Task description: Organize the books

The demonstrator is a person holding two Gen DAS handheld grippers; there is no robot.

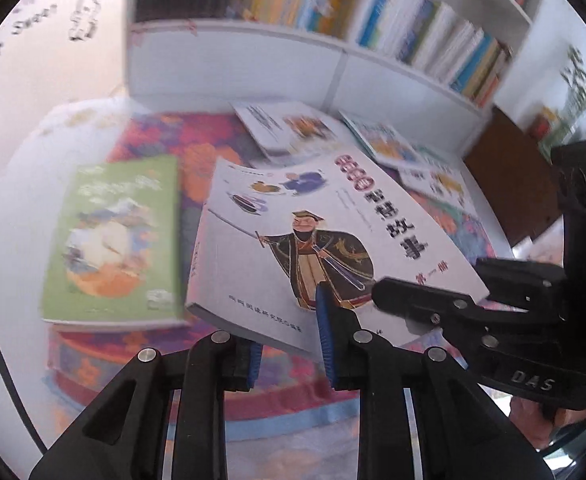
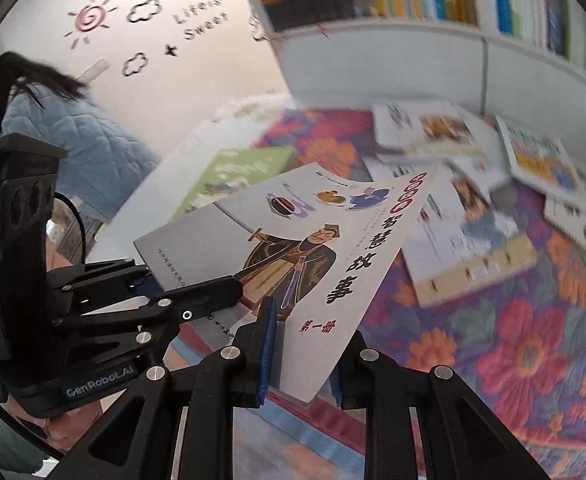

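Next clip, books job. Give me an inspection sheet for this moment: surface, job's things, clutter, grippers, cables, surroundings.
Surface: floral rug on the floor, in front of a white bookshelf.
Job's things: white picture book lifted clear of the rug, tilted; green book lying flat beside it; several more books scattered flat near the shelf.
Clutter: nothing seen beyond the loose books.
Grippers: left gripper and right gripper both shut on the white book's near edge, side by side.
Cables: one black cable behind the left gripper.
Surroundings: shelf rows packed with upright books; wall decals; a bystander in a blue quilted jacket.
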